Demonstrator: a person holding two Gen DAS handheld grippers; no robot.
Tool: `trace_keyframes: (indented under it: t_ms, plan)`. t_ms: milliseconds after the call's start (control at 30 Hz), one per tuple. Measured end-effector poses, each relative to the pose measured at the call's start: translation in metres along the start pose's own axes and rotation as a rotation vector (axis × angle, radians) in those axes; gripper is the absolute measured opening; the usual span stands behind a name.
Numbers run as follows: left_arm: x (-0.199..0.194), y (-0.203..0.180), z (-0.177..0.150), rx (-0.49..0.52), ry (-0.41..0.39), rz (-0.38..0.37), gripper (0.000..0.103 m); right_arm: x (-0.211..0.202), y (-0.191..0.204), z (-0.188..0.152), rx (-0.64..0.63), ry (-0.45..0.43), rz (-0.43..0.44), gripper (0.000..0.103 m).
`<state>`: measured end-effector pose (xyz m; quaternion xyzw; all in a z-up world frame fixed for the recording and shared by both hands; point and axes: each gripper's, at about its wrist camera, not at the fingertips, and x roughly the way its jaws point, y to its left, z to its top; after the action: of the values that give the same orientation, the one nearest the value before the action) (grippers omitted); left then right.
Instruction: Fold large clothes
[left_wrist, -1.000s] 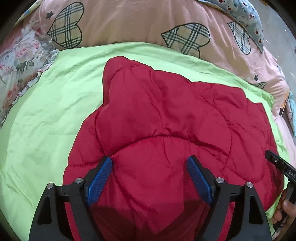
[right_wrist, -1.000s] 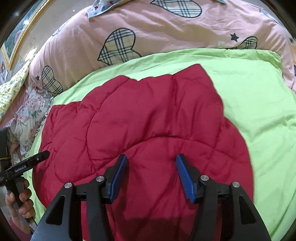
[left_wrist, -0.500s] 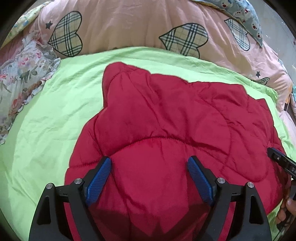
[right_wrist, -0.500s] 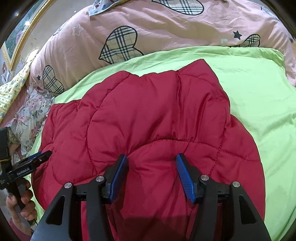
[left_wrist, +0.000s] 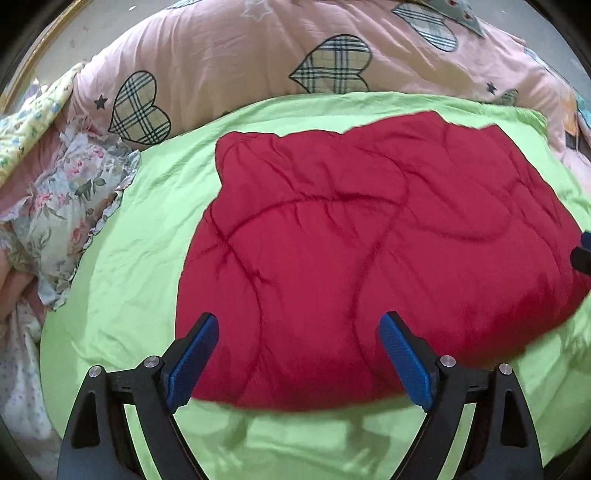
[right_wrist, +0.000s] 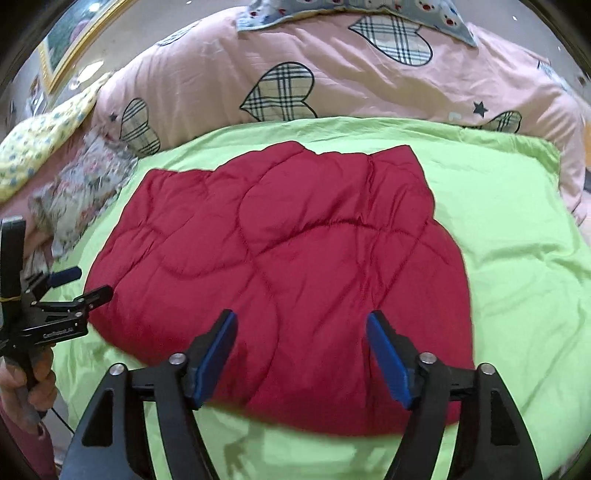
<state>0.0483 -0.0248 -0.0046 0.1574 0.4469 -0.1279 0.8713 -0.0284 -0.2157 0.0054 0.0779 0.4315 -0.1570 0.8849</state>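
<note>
A red quilted padded garment (left_wrist: 351, 251) lies folded into a rough rectangle on the lime-green sheet (left_wrist: 122, 266); it also shows in the right wrist view (right_wrist: 295, 258). My left gripper (left_wrist: 297, 354) is open and empty, held above the garment's near edge. My right gripper (right_wrist: 301, 352) is open and empty, also above the near edge. The left gripper shows in the right wrist view (right_wrist: 70, 284) beside the garment's left edge, with the hand that holds it. A tip of the right gripper (left_wrist: 583, 251) shows at the left wrist view's right border.
A pink duvet with plaid hearts (left_wrist: 295, 51) is bunched along the far side of the bed; it also shows in the right wrist view (right_wrist: 314, 74). Floral cloth (left_wrist: 62, 206) lies at the left. A yellow patterned pillow (right_wrist: 40, 147) lies far left.
Both grippers have pulled back and up from the garment. Its near edge and the green sheet in front of it now show. The right jaws have opened wider.
</note>
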Motion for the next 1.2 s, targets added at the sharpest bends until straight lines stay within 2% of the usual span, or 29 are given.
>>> trace_keyframes:
  t_ms: [267,433,500,600,700,967,1200]
  plan:
    - [-0.027,-0.006,-0.017,0.022,-0.022,0.007,0.093,-0.029,0.019,-0.020,-0.071,-0.008,-0.057,0.085]
    - [-0.039,-0.006,-0.021,0.018,-0.036,-0.003,0.093,-0.035,0.026,-0.026,-0.095,-0.002,-0.101,0.086]
    - [-0.046,-0.007,-0.023,0.022,-0.044,0.003,0.094,-0.040,0.028,-0.027,-0.107,-0.009,-0.132,0.087]
    - [-0.056,-0.007,-0.028,0.028,-0.059,0.025,0.099,-0.048,0.032,-0.030,-0.112,-0.022,-0.140,0.091]
    - [-0.065,-0.008,-0.032,0.021,-0.068,0.037,0.100,-0.052,0.036,-0.030,-0.124,-0.030,-0.154,0.092]
    - [-0.074,-0.009,-0.030,0.001,-0.075,0.061,0.101,-0.055,0.047,-0.029,-0.160,-0.040,-0.191,0.092]
    - [-0.075,-0.012,-0.030,0.002,-0.064,0.078,0.102,-0.056,0.054,-0.029,-0.178,-0.040,-0.207,0.097]
